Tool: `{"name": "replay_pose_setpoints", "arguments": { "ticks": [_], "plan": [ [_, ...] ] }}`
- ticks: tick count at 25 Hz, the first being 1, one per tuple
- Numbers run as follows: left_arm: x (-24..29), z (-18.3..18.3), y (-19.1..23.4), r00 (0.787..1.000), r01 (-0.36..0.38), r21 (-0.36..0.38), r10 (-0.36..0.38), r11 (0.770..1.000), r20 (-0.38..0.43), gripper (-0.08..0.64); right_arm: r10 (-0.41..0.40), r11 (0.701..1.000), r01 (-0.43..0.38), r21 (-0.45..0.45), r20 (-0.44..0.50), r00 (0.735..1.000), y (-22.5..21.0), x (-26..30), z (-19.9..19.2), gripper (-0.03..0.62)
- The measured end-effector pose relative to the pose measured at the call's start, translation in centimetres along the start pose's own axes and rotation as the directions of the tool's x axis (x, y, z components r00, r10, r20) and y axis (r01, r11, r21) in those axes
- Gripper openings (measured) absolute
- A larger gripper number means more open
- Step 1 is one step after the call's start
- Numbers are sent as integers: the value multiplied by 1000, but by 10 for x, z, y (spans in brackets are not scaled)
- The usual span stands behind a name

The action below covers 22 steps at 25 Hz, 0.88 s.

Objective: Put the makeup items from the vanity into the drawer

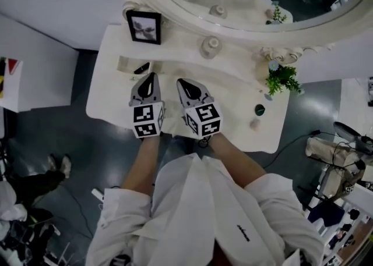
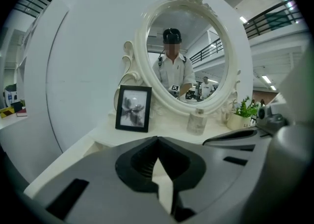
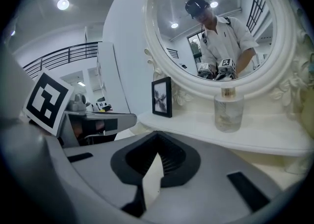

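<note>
On the white vanity (image 1: 116, 99) a dark green round jar (image 1: 260, 109) and a small beige jar (image 1: 254, 124) stand at the right front. A slim black item (image 1: 141, 68) lies in a shallow recess at the left. A glass perfume bottle (image 1: 211, 45) (image 2: 197, 121) (image 3: 228, 112) stands below the mirror. My left gripper (image 1: 152, 76) (image 2: 158, 139) hovers over the front middle of the vanity, shut, with nothing between its jaws. Beside it, my right gripper (image 1: 182, 82) (image 3: 157, 135) is also shut and holds nothing.
A black photo frame (image 1: 144, 26) (image 2: 133, 108) (image 3: 162, 97) stands at the back left. A potted plant (image 1: 282, 77) (image 2: 241, 112) sits at the right. The large oval mirror (image 1: 245, 3) rises behind. A cable and equipment lie on the floor to the right.
</note>
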<state>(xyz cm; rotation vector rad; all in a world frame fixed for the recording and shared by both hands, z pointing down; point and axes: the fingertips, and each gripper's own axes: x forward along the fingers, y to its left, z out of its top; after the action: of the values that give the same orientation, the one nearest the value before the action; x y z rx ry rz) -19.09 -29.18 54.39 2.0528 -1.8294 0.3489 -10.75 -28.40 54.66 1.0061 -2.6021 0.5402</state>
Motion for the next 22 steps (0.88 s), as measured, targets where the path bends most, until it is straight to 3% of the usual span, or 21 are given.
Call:
{"name": "replay_pose_setpoints", "arguments": {
  "ticks": [6,14,22],
  "plan": [
    [-7,16,-45,993,108,39,-109,993,42,28,-49,999,49,11,35,998,-19,-45,4,18],
    [-25,34,-101,965,248,107,-255,963,62,28,-173,984,167,61,101,980,-58,-118,14,18],
    [-51,49,-126,943,310,156,-325,938,79,28,-294,955,282,98,151,944,-86,-195,14,18]
  ]
}}
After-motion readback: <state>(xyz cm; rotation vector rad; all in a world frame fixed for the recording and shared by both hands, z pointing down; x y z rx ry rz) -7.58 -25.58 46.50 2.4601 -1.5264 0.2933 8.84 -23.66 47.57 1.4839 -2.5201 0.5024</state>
